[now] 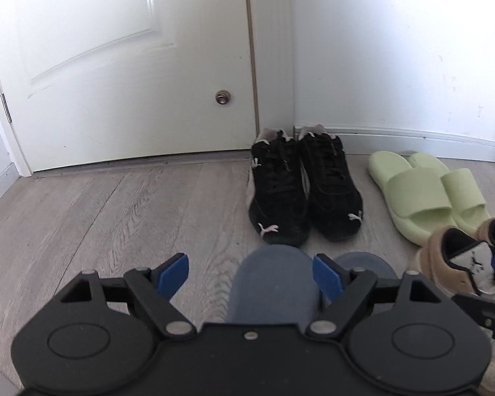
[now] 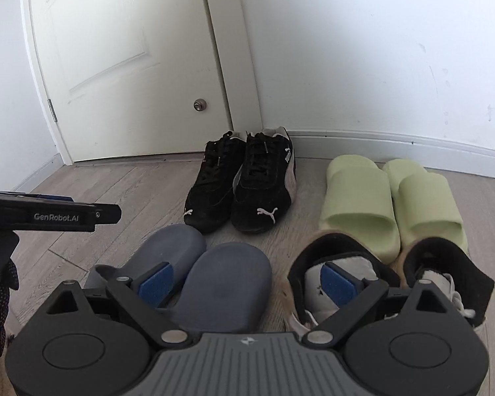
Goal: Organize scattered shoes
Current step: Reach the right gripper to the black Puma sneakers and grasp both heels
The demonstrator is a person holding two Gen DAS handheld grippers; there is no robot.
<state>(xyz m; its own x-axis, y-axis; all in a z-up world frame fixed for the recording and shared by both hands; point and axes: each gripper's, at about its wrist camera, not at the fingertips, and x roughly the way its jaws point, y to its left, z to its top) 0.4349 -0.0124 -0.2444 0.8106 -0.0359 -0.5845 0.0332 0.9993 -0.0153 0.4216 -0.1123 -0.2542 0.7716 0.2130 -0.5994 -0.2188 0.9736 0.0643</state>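
Both my grippers, left (image 1: 249, 275) & right (image 2: 247, 282), wide open over grey slippers (image 2: 221, 287); black sneakers (image 2: 244, 181) by door (image 2: 122, 66).

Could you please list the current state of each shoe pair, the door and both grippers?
black sneakers: paired, upright, by the corner
green slides: paired, side by side
grey clogs: paired, on floor
tan high-tops: paired, upright
door: closed
left gripper: open
right gripper: open
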